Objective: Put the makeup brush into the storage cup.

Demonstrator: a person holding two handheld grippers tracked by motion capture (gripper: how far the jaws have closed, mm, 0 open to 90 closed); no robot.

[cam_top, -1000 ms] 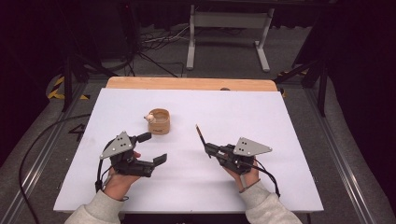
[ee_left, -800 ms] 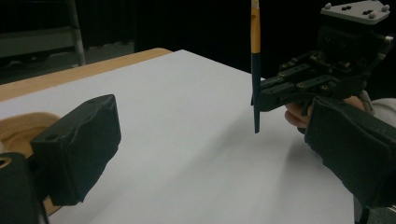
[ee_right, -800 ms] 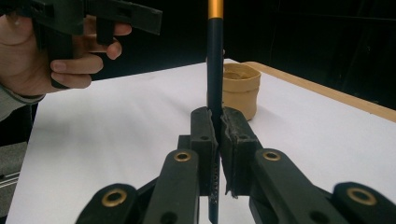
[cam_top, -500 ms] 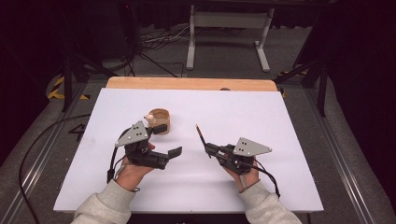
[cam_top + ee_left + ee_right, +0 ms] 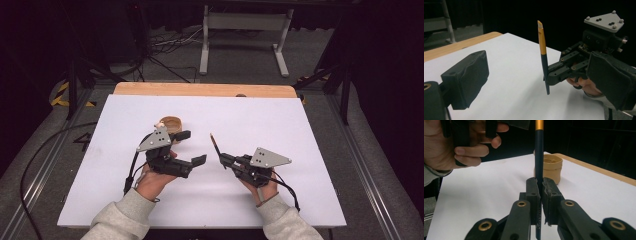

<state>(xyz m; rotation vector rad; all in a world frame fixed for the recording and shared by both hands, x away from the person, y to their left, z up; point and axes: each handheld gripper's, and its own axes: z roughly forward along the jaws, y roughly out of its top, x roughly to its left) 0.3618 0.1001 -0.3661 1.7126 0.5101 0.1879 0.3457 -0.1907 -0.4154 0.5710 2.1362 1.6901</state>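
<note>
The brush (image 5: 539, 150) is running off the top edge in the right gripper view, and the left gripper (image 5: 192, 148) is hiding part of the cup (image 5: 170, 123).

One table (image 5: 300, 130) with a white top sits mid-frame. On it, left of centre, stands one small tan cup (image 5: 171, 123). One brush (image 5: 215, 145) is at the centre. Two grippers: one (image 5: 194, 148) lower left, one (image 5: 220, 159) lower right. Two hands.

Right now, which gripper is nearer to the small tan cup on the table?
Left. The left gripper is open right beside the tan cup, just toward the person from it. The right gripper, shut on the brush, sits farther off to the cup's right.
</note>
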